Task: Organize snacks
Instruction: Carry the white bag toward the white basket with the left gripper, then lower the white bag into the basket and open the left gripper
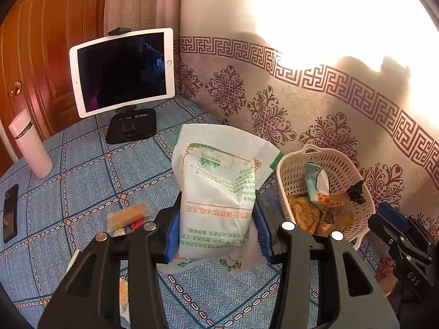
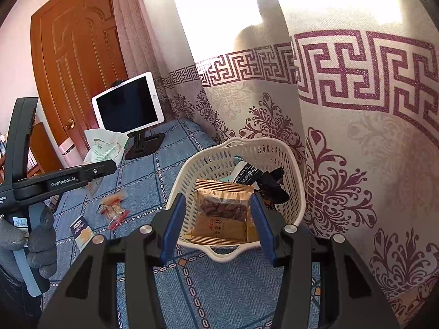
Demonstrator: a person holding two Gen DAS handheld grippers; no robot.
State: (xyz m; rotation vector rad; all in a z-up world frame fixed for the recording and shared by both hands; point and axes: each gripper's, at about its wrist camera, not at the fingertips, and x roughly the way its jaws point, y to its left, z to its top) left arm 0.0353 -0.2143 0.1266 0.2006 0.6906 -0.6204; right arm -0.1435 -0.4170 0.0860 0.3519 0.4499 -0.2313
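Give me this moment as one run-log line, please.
left gripper: shut on white bag | right gripper: shut on brown packet over basket | loose snacks: on table

A white tablet with a dark screen (image 1: 122,72) stands tilted on a black stand (image 1: 131,127) at the far side of the tabletop, which is covered by a blue cloth with a grid pattern (image 1: 82,170). Left of the stand, a pale pink cylindrical bottle (image 1: 30,144) stands upright. Near the left edge, a black phone (image 1: 10,212) lies flat. Behind is a brown wooden door (image 2: 79,54), and a cream curtain with purple ornaments (image 1: 315,104) hangs at the right.
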